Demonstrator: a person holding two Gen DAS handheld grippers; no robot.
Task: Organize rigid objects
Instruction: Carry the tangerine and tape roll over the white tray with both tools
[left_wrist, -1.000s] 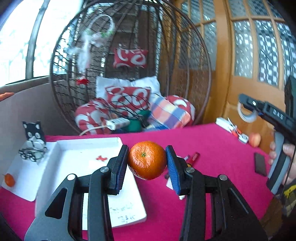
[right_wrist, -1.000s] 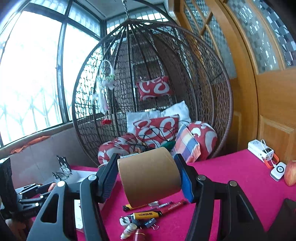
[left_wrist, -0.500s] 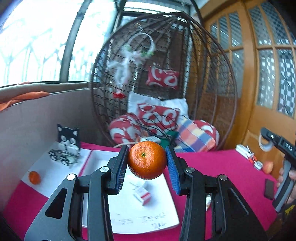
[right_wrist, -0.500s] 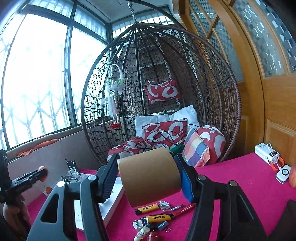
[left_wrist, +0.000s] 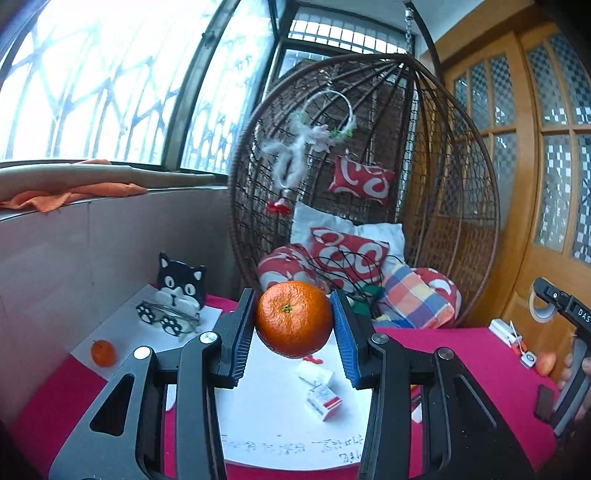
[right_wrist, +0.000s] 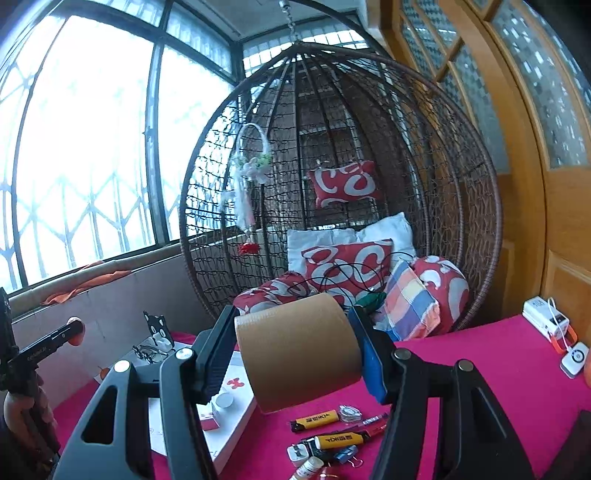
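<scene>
Left gripper (left_wrist: 294, 325): clamped on mandarin (left_wrist: 294, 319), ribbed pads pressed to both flanks, fruit clear of any surface, stem end facing the camera. Right gripper (right_wrist: 295, 350): jaws set wide and closed on brown tape roll (right_wrist: 299, 350), pads bearing on its two flat ends, roll carried above the red tablecloth (right_wrist: 461, 365).

Below the left claw at 6 o'clock: white tray (left_wrist: 273, 413), holding small cartons (left_wrist: 323, 397). At 9 o'clock from the fruit: white sheet (left_wrist: 129, 332) carrying a second mandarin (left_wrist: 103, 352), glasses (left_wrist: 168, 321) and cat figure (left_wrist: 181, 282). Below the right claw at 6 o'clock: loose lighters (right_wrist: 314, 419), pens and clips; tray edge (right_wrist: 236, 417) at 7 o'clock.

Step judged: carrying fruit towards a sorting spot, probably beside its twin at 9 o'clock. Recommended: keep grip light enough to spare the peel; lower until the fruit rests before releasing, since a round fruit rolls; approach clear of the glasses. Tape roll: set on a flat end, clear of the loose clutter.
</scene>
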